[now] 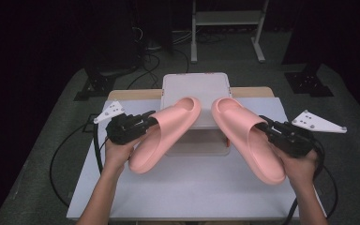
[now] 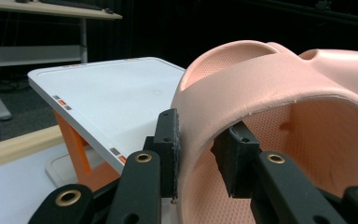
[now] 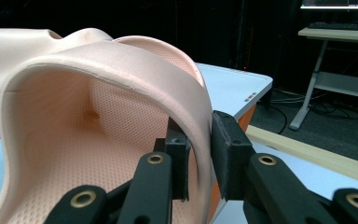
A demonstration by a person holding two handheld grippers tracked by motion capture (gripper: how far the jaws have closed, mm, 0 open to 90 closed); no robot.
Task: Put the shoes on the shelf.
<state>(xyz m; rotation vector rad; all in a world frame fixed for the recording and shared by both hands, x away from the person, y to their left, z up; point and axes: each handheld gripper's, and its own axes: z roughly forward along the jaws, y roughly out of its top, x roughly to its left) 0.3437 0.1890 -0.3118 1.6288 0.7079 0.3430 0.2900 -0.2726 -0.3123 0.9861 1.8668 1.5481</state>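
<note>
White rack (image 1: pixel 196 89) behind 2 held slippers (image 1: pixel 168 133)

White tray (image 1: pixel 196 84) mid-worktop (image 1: pixel 187 197) at the back, left slipper (image 1: pixel 166 133) at its front-left corner, right slipper (image 1: pixel 248 138) at its front-right.

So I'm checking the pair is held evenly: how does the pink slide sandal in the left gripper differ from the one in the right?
The pink foam slide sandal in the left gripper leans with its toe up to the right; the pink foam slide sandal in the right gripper leans with its toe up to the left, mirrored. The left gripper clamps its strap's left edge; the right gripper clamps its strap's right edge. Both share colour and shape, and their toes reach over the white tray.
</note>
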